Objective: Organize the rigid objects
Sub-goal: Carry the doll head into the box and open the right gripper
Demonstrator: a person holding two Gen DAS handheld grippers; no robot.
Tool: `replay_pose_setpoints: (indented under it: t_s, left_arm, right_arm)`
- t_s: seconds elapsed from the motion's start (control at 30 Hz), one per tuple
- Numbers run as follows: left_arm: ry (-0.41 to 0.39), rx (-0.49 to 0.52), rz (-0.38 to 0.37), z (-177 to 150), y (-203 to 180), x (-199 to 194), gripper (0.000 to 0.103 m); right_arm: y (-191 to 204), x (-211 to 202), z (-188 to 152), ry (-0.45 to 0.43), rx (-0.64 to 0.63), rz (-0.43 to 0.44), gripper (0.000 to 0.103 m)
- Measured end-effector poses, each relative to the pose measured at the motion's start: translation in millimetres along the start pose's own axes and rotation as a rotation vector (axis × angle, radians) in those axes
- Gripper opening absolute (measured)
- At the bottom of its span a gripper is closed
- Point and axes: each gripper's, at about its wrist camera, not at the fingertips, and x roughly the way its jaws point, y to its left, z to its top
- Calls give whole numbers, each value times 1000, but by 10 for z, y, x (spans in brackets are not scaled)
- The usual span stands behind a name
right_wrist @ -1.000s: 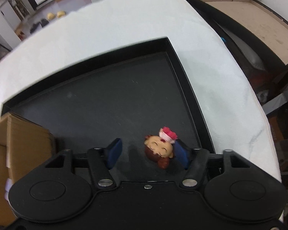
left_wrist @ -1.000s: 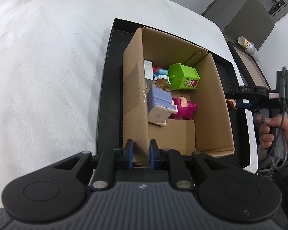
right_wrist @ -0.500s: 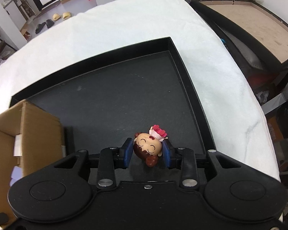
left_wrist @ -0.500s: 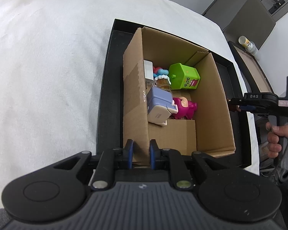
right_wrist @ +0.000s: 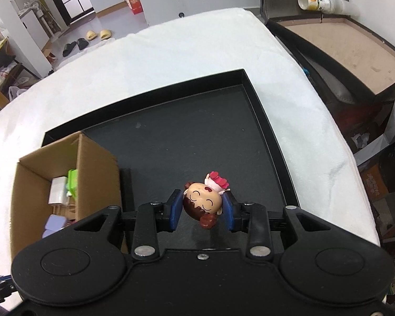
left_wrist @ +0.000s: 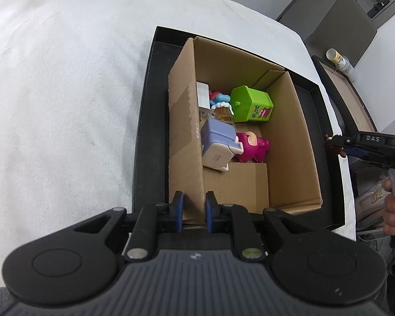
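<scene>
**Desk:** Plastic and brown-haired, the small doll figurine with the pink bow (right_wrist: 203, 200) is where, exactly?

**Photographer:** Pinched by the head between the blue pads of the right gripper (right_wrist: 202, 209), lifted clear above the near part of the black rectangular tray (right_wrist: 266, 121). Nothing else lies on the tray's bare floor in that view.

**Desk:** And the other tongs?

**Photographer:** The left gripper (left_wrist: 193, 212) is pressed onto the near wall of the open brown cardboard box (left_wrist: 184, 121), its pads on either side of the wall, apparently steadying it. The box sits at the tray's left end.

**Desk:** How far along?

**Photographer:** Nearly done, by my reading. Already inside the box: a lime-green plastic cube toy (left_wrist: 251, 104), a lavender block-shaped toy (left_wrist: 218, 144), a magenta pig-like figure (left_wrist: 251, 147), a small amber mug toy (left_wrist: 223, 112), a white box (left_wrist: 202, 97) and a red-and-blue piece I can't identify. The doll looks like the last loose item; it has to travel left and be dropped in.
</scene>
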Motion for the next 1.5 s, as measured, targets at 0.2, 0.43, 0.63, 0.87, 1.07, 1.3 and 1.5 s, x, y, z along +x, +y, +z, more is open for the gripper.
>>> replay_pose_setpoints:
  t_s: [0.2,0.43,0.63,0.87,1.07,1.3,1.5]
  left_arm:
    - [1,0,-3,-3,5,-7,16]
    - [3,-3,-7,2,13,-12,16]
    - [4,-4,-9,-10,12,-24,16]
    - [3,-3,-12,-13,8,-24,16]
    - [3,-10,-21,-12,34,-27,16]
    - [4,-12,-31,-14,48,-33,16]
    - [4,-15,-41,-15,72,-45,16]
  right_arm:
    - [75,-165,-24,-28,-6,24,33]
    - [222,-288,-16,-54,-25,54,33]
    - [384,-372,-15,-62,-38,96,33]
    - [593,-470,3,-77,-73,131,33]
    - [754,-481,26,-78,-93,149,33]
    - [1027,-460,26,-69,-129,171,33]
    - [1262,-398,10,-30,-126,228,33]
